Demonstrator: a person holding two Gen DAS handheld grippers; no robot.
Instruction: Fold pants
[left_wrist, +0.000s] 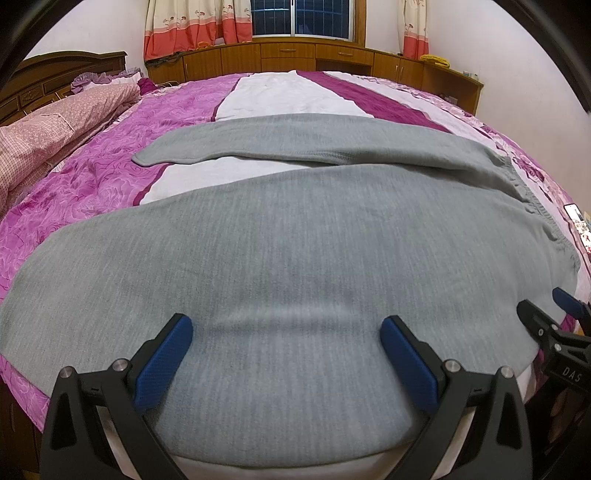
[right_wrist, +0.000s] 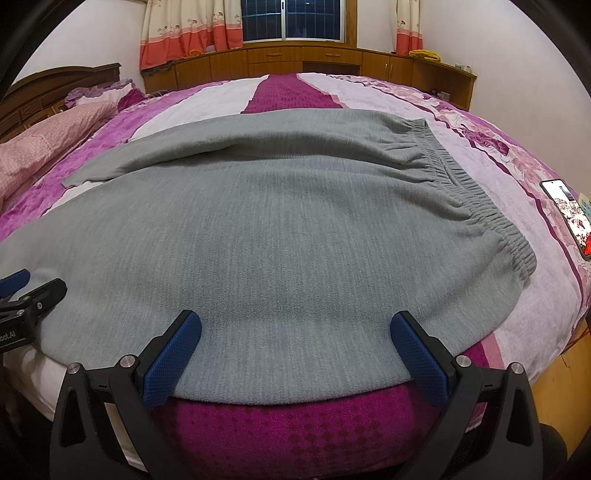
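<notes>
Pants (left_wrist: 295, 236), grey knit with an elastic gathered waistband (right_wrist: 476, 199), lie flat across the bed (left_wrist: 110, 177), which is covered by a purple, white and magenta floral bedspread. The waistband points toward the right side of the bed; the two legs run toward the left, the near leg lying along the near bed edge and the far leg (left_wrist: 229, 144) angled away from it, with a wedge of bedspread showing between them. The left gripper (left_wrist: 286, 354) is spread wide, its blue fingers (left_wrist: 166, 365) resting over the near edge of the near leg, with fabric between them but not clamped. The right gripper (right_wrist: 295, 350) is likewise spread wide, positioned over the near edge of the fabric closer to the waistband, gripping nothing. Each gripper appears at the side of the other's view, so the two are near each other along the same edge. A phone (right_wrist: 569, 214) with a lit screen lies on the bedspread to the right of the waistband, apart from it. A pink quilt (left_wrist: 44, 129) sits at the head of the bed by the wooden headboard (left_wrist: 55, 74). Wooden cabinets (right_wrist: 303, 59) and curtains (right_wrist: 184, 33) stand beyond the far edge.
</notes>
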